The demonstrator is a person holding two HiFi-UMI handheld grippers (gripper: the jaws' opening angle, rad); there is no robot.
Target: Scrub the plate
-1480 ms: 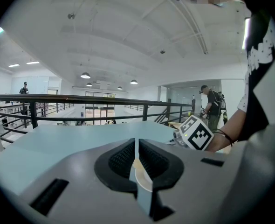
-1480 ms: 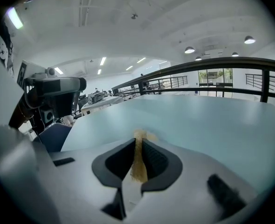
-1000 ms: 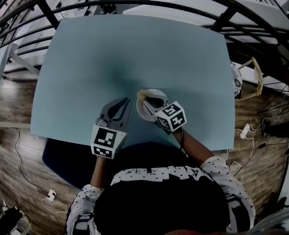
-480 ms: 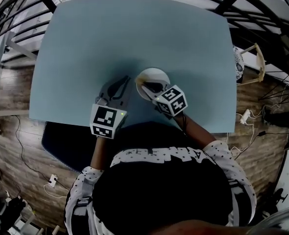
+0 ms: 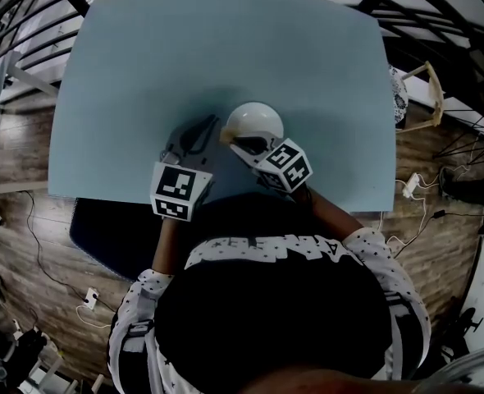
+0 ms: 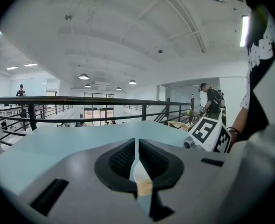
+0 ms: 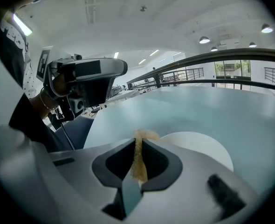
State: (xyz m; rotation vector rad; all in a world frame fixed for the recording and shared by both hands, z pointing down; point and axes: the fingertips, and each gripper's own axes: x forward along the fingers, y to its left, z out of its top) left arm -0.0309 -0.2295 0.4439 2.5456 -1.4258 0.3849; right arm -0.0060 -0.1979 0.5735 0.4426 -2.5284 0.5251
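Note:
A white plate [image 5: 255,121] lies on the pale blue table [image 5: 184,48], near its front edge. My right gripper [image 5: 235,140] is shut on a tan scrubbing sponge [image 5: 225,135] at the plate's near-left rim. In the right gripper view the sponge [image 7: 139,158] is pinched between the jaws, with its tip over the plate [image 7: 198,146]. My left gripper [image 5: 207,127] rests on the table just left of the plate, jaws together and gripping nothing. Through the slit of the left gripper [image 6: 136,146] a sliver of the plate [image 6: 139,172] and sponge [image 6: 144,187] shows.
The table's front edge [image 5: 102,202] runs just under both grippers. Black railings [image 5: 29,31] curve round the table's far and side edges. A wooden stool [image 5: 422,97] stands off the right edge, and cables [image 5: 410,189] lie on the wood floor. The left gripper [image 7: 88,76] shows in the right gripper view.
Both grippers and the plate now sit higher in the head view. The left gripper's tip has come closer to the plate's left edge. The right gripper still holds the sponge.

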